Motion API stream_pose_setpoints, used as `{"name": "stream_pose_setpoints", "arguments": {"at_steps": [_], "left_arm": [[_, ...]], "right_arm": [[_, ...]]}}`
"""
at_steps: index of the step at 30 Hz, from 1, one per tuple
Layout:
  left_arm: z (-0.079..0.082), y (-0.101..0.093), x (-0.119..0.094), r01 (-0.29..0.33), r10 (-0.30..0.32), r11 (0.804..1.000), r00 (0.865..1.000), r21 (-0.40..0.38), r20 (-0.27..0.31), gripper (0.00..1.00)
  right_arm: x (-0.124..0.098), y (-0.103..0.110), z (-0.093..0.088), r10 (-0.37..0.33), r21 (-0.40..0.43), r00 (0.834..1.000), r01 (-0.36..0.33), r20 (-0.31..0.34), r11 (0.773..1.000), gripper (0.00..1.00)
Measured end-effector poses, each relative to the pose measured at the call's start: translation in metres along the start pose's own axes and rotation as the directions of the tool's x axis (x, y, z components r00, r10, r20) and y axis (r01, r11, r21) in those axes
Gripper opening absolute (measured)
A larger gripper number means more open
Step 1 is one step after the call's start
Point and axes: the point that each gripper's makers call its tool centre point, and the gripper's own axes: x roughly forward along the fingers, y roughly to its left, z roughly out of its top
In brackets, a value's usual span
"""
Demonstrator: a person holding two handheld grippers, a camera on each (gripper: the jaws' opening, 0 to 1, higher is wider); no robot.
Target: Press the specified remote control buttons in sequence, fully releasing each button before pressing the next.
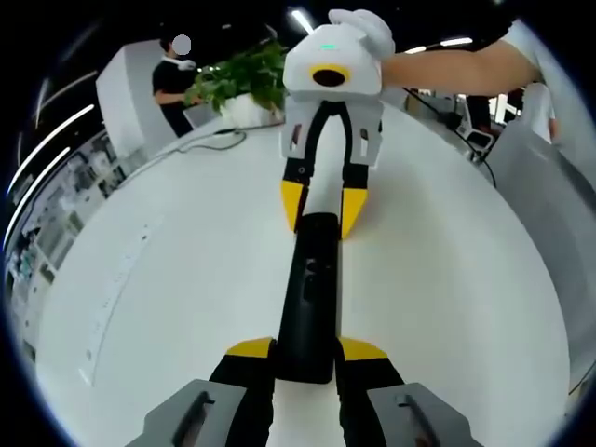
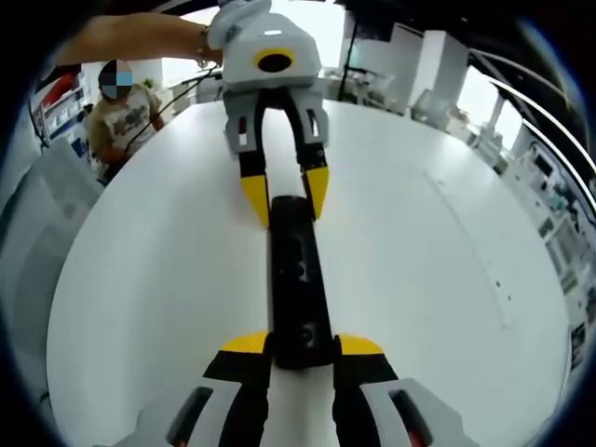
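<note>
black remote (image 1: pixel 309 298) on white table (image 1: pixel 168 279), ends hidden between hand-held gripper tips, buttons indistinct

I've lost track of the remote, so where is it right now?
The black remote lies on the white table, centred in both views, with one end between the left gripper jaws and the other between the right gripper jaws.

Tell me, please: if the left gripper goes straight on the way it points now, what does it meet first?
The left gripper already has the remote between its jaws. Going straight on, it would probably push the remote along and then meet the right gripper, which faces it at the remote's far end.
</note>
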Motion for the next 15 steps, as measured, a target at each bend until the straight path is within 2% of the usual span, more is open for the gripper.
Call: {"name": "stream_pose_setpoints", "arguments": {"at_steps": [4, 7, 15], "left_arm": [[0.0003, -0.001, -0.0003, -0.001, 0.001, 1.0, 1.0, 0.003, 0.0, 0.24], [0.0015, -0.0043, -0.0014, -0.004, 0.004, 0.999, 1.0, 0.035, 0.014, 0.24], [0.0034, -0.0063, -0.0022, -0.018, 0.017, 0.999, 1.0, 0.035, 0.025, 0.24]], "right_arm": [[0.0, 0.0003, 0.0001, 0.0, -0.002, 1.0, 0.0, 0.0, 1.0, 0.23], [0.0, 0.0003, 0.0002, 0.0, -0.003, 1.0, 0.0, 0.001, 1.0, 0.23], [-0.0002, 0.0009, 0.0003, 0.001, 0.001, 1.0, -0.001, 0.005, 1.0, 0.23]]}}
